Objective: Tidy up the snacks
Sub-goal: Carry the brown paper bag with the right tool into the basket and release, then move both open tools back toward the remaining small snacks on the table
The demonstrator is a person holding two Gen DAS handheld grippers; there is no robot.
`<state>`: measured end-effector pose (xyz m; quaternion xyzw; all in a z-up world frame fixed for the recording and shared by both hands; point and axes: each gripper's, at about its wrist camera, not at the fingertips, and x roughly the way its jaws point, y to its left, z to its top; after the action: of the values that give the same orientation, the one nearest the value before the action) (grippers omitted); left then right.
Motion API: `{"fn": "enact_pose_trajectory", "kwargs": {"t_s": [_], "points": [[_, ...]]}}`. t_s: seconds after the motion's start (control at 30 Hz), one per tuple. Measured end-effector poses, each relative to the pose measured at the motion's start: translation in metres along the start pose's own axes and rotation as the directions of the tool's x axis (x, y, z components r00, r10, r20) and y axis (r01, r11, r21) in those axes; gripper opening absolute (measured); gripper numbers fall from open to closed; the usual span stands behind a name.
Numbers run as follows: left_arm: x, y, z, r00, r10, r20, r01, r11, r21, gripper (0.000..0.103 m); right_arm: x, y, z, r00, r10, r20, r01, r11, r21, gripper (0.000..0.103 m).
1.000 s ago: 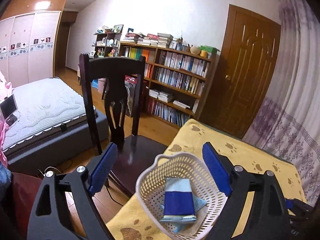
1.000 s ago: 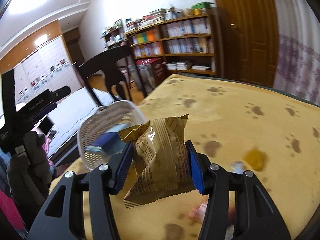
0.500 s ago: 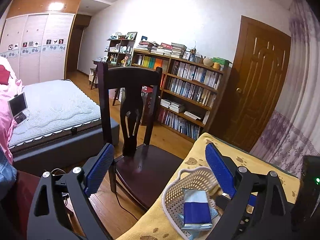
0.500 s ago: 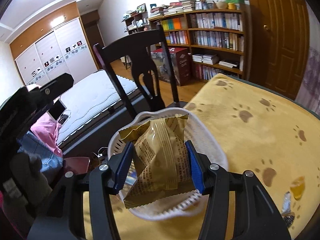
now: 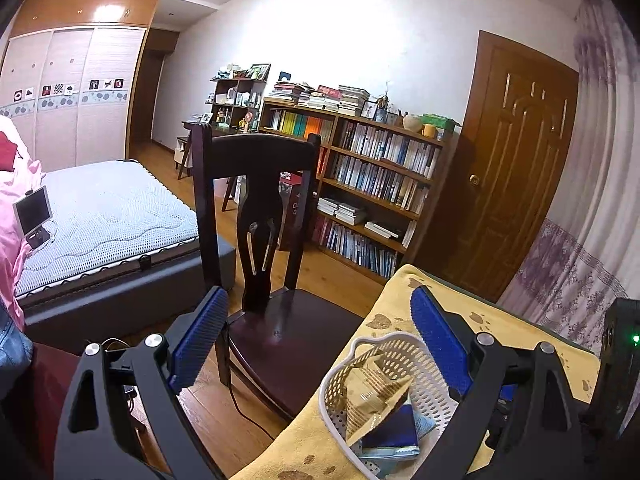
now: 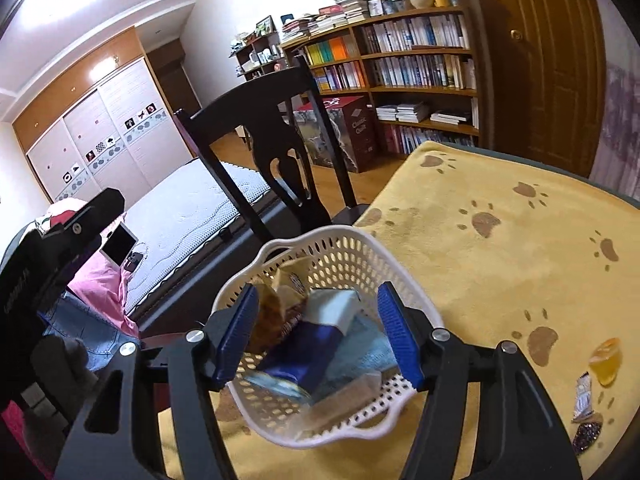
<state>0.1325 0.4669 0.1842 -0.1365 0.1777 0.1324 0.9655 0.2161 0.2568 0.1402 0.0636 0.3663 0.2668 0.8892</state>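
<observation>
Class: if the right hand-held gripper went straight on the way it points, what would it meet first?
Probably the blue snack packet in the white basket. The open right hand-held gripper hangs over it; depth is unclear.

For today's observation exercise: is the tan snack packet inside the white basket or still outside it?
Inside. The tan snack packet lies within the white basket, leaning on its wall beside a blue packet; the right gripper has open, empty jaws.

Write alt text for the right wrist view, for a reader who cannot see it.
The open right gripper hangs over a white basket holding a tan snack bag and a blue and white packet. The basket sits on a yellow paw-print tablecloth, with loose snacks at the right edge. Behind stand a dark chair and a bookshelf.
</observation>
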Motion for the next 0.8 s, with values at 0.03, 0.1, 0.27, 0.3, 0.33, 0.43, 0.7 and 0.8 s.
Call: {"fn": "enact_pose_trajectory", "kwargs": {"t_s": [0.03, 0.1, 0.27, 0.3, 0.33, 0.43, 0.7, 0.8], "points": [[0.000, -0.001, 0.000, 1.000, -0.004, -0.001, 0.004, 1.000, 0.003, 0.094, -0.002, -0.003, -0.002, 1.000, -0.003, 0.001, 0.002, 1.000, 0.005, 0.062], [-0.001, -0.003, -0.001, 1.000, -0.009, -0.002, 0.009, 1.000, 0.009, 0.094, -0.003, -0.005, -0.004, 1.000, -0.005, 0.000, 0.005, 1.000, 0.010, 0.062], [-0.002, -0.009, -0.003, 1.000, -0.021, -0.001, 0.021, 0.999, 0.026, 0.094, -0.008, -0.014, -0.011, 1.000, -0.016, -0.004, 0.016, 1.000, 0.026, 0.062], [-0.003, -0.011, -0.004, 1.000, -0.022, -0.002, 0.022, 0.999, 0.028, 0.094, -0.010, -0.017, -0.012, 1.000, -0.021, -0.003, 0.021, 0.999, 0.030, 0.062], [-0.003, -0.012, -0.004, 1.000, -0.026, -0.003, 0.026, 0.999, 0.031, 0.094, -0.012, -0.018, -0.013, 1.000, -0.023, -0.001, 0.023, 0.999, 0.033, 0.062], [-0.003, -0.018, -0.006, 0.999, -0.034, -0.007, 0.035, 0.998, 0.043, 0.095, -0.020, -0.028, -0.017, 0.999, -0.035, 0.005, 0.035, 0.998, 0.044, 0.062], [-0.008, -0.040, -0.013, 0.998, -0.066, -0.018, 0.068, 0.993, 0.095, 0.095, -0.048, -0.068, -0.035, 0.994, -0.110, 0.010, 0.109, 0.990, 0.088, 0.062], [-0.010, -0.049, -0.017, 0.997, -0.078, -0.024, 0.081, 0.990, 0.118, 0.095, -0.061, -0.087, -0.041, 0.990, -0.139, 0.019, 0.136, 0.984, 0.118, 0.062]]}}
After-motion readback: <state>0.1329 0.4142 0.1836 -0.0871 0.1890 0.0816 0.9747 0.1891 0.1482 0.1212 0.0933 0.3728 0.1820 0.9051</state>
